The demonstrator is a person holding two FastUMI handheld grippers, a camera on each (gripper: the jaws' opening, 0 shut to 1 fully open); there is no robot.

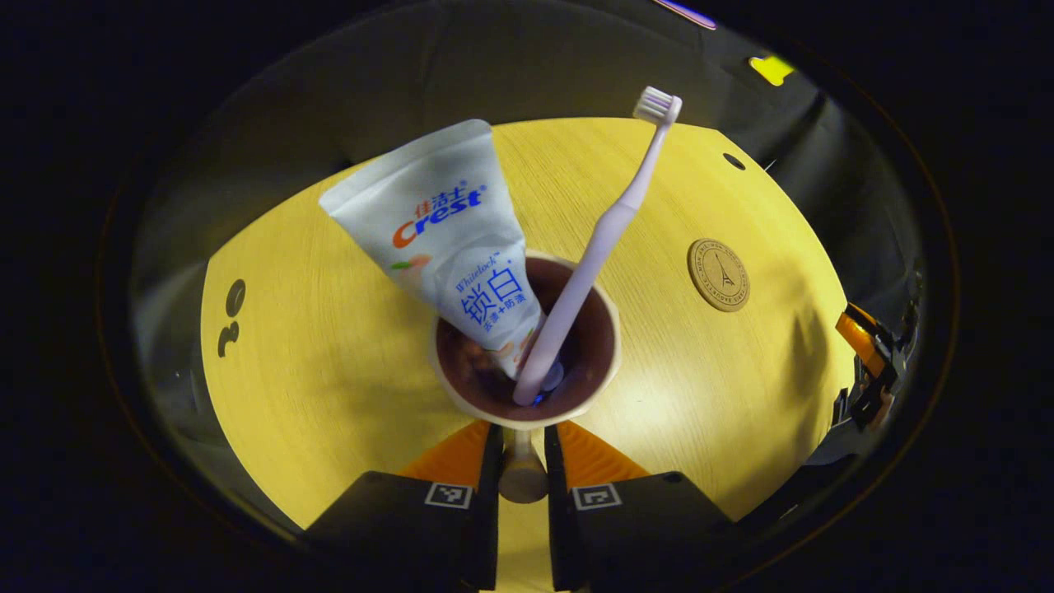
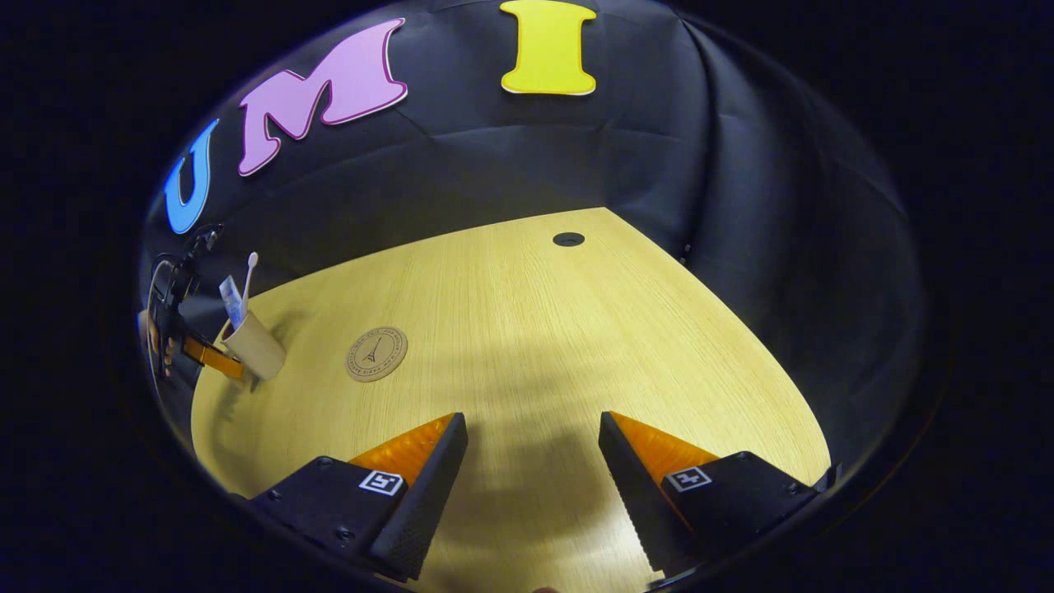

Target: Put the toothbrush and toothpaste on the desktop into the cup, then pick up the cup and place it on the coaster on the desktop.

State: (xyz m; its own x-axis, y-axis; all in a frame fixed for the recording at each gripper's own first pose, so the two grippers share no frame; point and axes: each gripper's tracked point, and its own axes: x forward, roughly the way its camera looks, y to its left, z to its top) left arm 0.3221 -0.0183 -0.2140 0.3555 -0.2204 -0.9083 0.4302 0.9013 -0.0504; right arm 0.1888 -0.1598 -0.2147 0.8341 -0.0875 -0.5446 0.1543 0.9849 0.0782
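A pale wood-grain desktop (image 2: 535,329) fills the booth floor, ringed by black cloth wall, with a small dark grommet hole (image 2: 568,239) near its far edge. In the left gripper view the left gripper (image 1: 522,461) has its two fingers pressed against the cup's handle, one on each side, clenched on it; the cup (image 1: 527,412), cream outside and dark brown inside, sits directly ahead. Inside it lean the toothpaste (image 1: 449,239), a white tube marked "Crest" with blue Chinese characters, tilted left, and the toothbrush (image 1: 605,239), pale lilac, bristles up and tilted right. The round cork coaster (image 1: 719,274), printed with a tower drawing and ring lettering too small to read, lies bare to the cup's right, apart from it. In the right gripper view the right gripper (image 2: 533,461) hangs with jaws spread wide over open desktop, well away from the cup; whether the cup is lifted off the wood is hard to judge
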